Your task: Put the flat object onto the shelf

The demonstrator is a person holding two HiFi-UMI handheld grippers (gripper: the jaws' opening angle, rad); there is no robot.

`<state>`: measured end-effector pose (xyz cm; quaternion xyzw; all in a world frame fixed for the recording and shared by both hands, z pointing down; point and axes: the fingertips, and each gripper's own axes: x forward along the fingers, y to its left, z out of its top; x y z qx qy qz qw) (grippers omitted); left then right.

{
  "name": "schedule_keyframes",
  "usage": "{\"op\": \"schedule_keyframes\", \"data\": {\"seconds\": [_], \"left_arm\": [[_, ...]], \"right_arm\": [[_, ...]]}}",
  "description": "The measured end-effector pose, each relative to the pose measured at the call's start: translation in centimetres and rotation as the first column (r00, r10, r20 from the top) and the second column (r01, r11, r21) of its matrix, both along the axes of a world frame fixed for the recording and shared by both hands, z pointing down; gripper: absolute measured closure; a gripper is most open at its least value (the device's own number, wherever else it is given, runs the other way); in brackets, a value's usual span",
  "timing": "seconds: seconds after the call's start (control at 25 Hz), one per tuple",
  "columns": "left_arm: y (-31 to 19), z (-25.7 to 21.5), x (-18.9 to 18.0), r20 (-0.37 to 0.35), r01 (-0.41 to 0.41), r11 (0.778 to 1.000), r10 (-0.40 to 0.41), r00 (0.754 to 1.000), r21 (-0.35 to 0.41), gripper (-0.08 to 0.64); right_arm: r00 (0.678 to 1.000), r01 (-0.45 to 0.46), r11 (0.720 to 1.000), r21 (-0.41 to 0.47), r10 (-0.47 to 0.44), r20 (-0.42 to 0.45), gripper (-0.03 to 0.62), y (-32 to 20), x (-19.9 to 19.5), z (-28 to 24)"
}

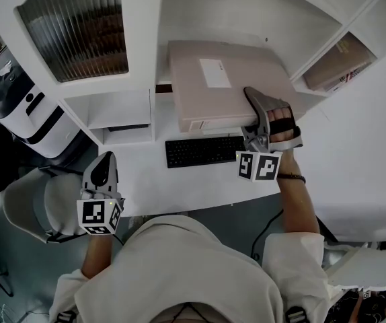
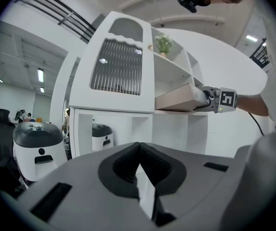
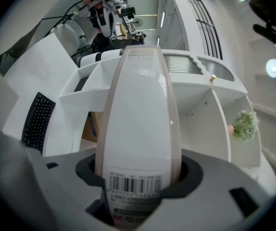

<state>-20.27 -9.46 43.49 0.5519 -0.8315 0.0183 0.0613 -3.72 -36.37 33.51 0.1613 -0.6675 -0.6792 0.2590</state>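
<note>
1. Far to the left of the left gripper's fingers stands a white, rounded machine (image 1: 11,93) with dark panels. A pale chair (image 1: 31,207) sits just to the left of those fingers, lower down.
2. The left gripper (image 2: 139,163) is held low, off the front left corner of the white desk (image 1: 354,147). Its two dark fingers are clenched together, with nothing between them. They point towards the white shelf unit (image 1: 142,19), well short of it.
3. Beyond these fingertips and higher up is a ribbed, see-through door panel (image 1: 79,29) in the shelf unit's left section.
4. To the right of the left fingers, and below and to the left of the right fingers, a black keyboard (image 1: 203,151) lies on the desk.
5. The flat box (image 1: 210,89), pale beige with a white label on top, lies level just past the keyboard. Its far end reaches into the middle open compartment of the shelf unit, and its near edge sticks out over the desk. It is hard to tell whether it already rests fully on the shelf board.
6. The right gripper (image 1: 253,98) grasps the box's near right corner. In the right gripper view, the barcoded edge fills the gap between the fingers, touching both pads.
7. To the right of the right fingers, a second cardboard box (image 1: 337,62) lies in the neighbouring compartment. A small green plant (image 3: 244,124) stands on a shelf above the fingers.
</note>
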Motion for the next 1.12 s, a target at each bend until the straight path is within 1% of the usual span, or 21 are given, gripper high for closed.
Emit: {"op": "schedule_keyframes", "data": {"seconds": [0.16,0.32,0.64,1.0,1.12], "left_arm": [[-0.3,0.3,-0.3,-0.004,0.02,1.0,-0.02,1.0,-0.01,0.568],[-0.5,0.7,0.0,-0.008,0.035,0.999,-0.035,0.999,-0.02,0.568],[-1.6,1.3,-0.4,-0.02,0.053,0.998,-0.053,0.998,-0.045,0.568],[-1.9,1.9,-0.6,-0.026,0.078,0.995,-0.079,0.996,-0.064,0.568],[-1.8,2.0,-0.7,-0.028,0.09,0.994,-0.092,0.995,-0.064,0.568]], "right_arm": [[0.999,0.003,0.999,-0.039,-0.004,-0.032,0.281,-1.0,-1.1,1.3],[0.997,0.016,0.996,-0.091,-0.022,-0.071,0.244,-1.5,-1.4,2.7],[0.991,0.032,0.987,-0.16,-0.052,-0.124,0.227,-3.0,-3.1,2.8],[0.981,0.006,0.961,-0.277,-0.06,-0.187,0.206,-4.7,-4.9,3.0],[0.978,-0.008,0.956,-0.294,-0.054,-0.202,0.202,-5.2,-5.4,3.1]]}}
